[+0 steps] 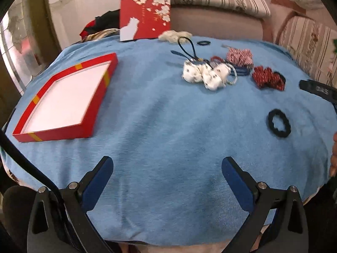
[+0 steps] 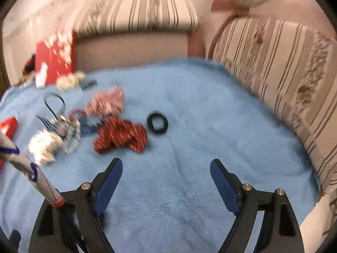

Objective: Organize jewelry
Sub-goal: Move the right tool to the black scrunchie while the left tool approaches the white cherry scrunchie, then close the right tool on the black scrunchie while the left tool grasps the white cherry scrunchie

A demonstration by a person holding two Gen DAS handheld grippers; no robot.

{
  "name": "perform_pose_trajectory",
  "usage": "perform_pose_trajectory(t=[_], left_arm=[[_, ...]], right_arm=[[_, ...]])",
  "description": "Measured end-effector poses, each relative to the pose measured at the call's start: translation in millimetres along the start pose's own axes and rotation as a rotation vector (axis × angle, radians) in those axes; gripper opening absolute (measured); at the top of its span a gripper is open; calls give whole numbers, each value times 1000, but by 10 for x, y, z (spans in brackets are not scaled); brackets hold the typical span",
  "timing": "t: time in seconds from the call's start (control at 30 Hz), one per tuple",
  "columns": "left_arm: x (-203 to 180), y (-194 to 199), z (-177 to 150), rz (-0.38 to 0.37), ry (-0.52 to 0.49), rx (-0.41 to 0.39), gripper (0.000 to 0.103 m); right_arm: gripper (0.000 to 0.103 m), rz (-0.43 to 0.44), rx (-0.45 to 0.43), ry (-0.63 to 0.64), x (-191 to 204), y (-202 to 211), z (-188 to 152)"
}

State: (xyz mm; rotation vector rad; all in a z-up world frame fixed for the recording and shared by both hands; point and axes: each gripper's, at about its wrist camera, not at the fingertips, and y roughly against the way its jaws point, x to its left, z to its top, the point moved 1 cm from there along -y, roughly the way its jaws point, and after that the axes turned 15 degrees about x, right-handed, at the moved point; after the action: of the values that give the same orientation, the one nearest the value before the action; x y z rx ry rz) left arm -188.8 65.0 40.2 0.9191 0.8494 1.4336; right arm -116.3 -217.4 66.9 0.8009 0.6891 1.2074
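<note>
An empty red box tray (image 1: 95, 107) with a white floor lies on the blue cloth at the left. Hair accessories lie in a heap at the far right: white pom-pom ties (image 1: 205, 73), a dark red scrunchie (image 1: 267, 78) and a pink striped one (image 1: 239, 55). A black scrunchie (image 1: 278, 123) lies apart, nearer; it also shows in the right wrist view (image 2: 157, 123). My left gripper (image 1: 167, 168) is open and empty above bare cloth. My right gripper (image 2: 166, 168) is open and empty, just short of the dark red scrunchie (image 2: 121, 133) and the white pom-pom ties (image 2: 49, 145).
The red box lid (image 1: 145, 16) with white blossoms stands against the sofa at the back. A small black hair ring (image 1: 203, 42) and a cream fluffy piece (image 1: 171, 35) lie near it. A striped sofa (image 2: 284, 80) borders the cloth at the back and right.
</note>
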Motion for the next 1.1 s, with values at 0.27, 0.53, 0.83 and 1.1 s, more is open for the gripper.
perform_pose_trajectory(t=[0.27, 0.53, 0.83, 1.1], left_arm=[[-18, 128, 107, -3, -34, -17, 103], [0, 162, 371, -57, -78, -12, 80], [-129, -18, 860, -131, -102, 37, 79], [-558, -348, 1210, -154, -244, 74, 64]], right_arm=[[89, 166, 84, 3, -11, 184, -253], [89, 124, 63, 52, 102, 179, -415], [79, 199, 183, 14, 25, -117, -414], [79, 322, 260, -10, -3, -294, -456]])
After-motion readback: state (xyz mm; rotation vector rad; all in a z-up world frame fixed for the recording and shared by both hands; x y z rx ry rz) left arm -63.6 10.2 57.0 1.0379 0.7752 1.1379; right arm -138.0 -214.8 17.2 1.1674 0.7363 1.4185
